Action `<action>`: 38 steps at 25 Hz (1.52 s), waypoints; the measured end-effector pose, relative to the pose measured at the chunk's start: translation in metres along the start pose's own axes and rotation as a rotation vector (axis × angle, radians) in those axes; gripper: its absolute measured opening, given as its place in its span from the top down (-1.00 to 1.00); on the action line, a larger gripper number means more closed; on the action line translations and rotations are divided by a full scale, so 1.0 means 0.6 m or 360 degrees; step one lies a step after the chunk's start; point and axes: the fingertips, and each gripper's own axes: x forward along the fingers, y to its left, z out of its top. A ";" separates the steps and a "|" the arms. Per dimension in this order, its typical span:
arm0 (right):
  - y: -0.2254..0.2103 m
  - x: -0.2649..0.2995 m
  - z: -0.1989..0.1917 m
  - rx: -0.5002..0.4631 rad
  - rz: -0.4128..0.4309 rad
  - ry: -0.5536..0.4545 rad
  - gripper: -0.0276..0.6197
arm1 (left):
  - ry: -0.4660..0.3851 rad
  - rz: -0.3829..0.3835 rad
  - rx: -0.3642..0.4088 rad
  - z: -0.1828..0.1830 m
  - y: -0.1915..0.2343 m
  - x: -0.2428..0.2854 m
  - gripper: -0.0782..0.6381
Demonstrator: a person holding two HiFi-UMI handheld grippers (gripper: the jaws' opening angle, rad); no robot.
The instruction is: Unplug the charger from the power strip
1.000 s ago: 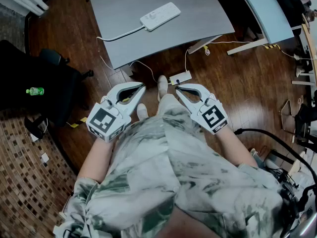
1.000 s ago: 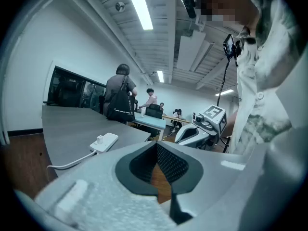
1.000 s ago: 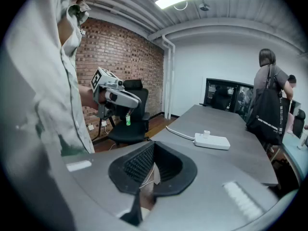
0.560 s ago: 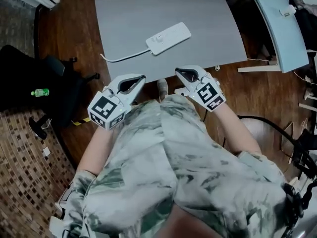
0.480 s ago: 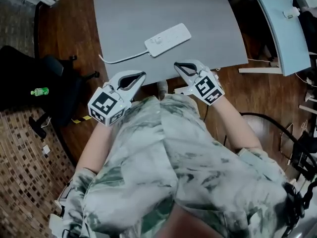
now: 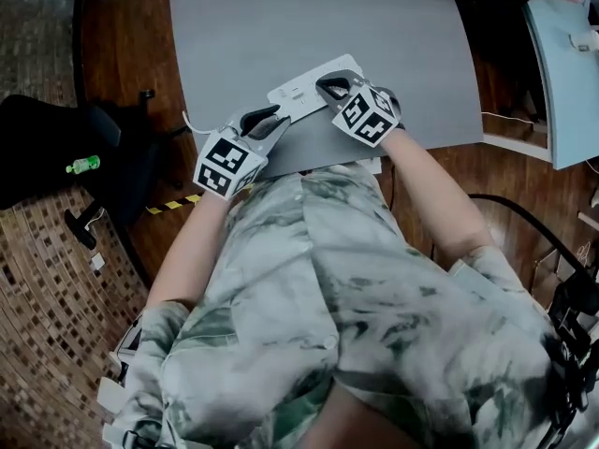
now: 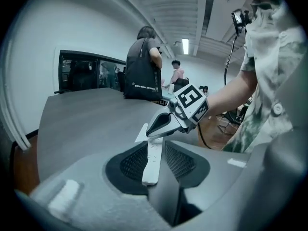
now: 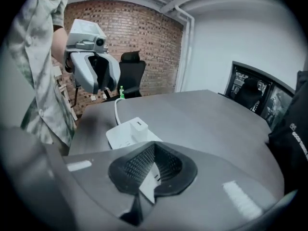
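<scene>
A white power strip (image 6: 298, 96) lies on the grey table (image 6: 281, 17) near its front edge. A white charger (image 8: 138, 129) stands plugged into the power strip (image 8: 122, 136) near its cable end. My left gripper (image 6: 274, 113) hovers at that end, its jaws opening, and the strip (image 7: 153, 158) shows through the gap with the pads off it. My right gripper (image 6: 321, 84) hangs over the other end, its tips together and gripping nothing. In the left gripper view the right gripper (image 7: 149, 134) points down at the strip's far end. The left gripper (image 8: 98, 81) shows high in the right gripper view.
The strip's white cable (image 8: 117, 110) runs off the table's front left edge. A black office chair (image 6: 65, 148) with a green bottle (image 6: 82, 165) stands left of the table. People (image 7: 144, 66) stand beyond the far end. Another pale table (image 6: 571, 82) is at the right.
Both grippers have moved forward from over the floor to above the table, down onto the power strip. The left jaws, closed before, now stand apart.
</scene>
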 end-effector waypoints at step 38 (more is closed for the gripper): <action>0.020 0.046 0.002 0.0019 0.0168 0.0084 0.90 | 0.0622 0.0001 0.0436 -0.070 0.067 0.133 0.50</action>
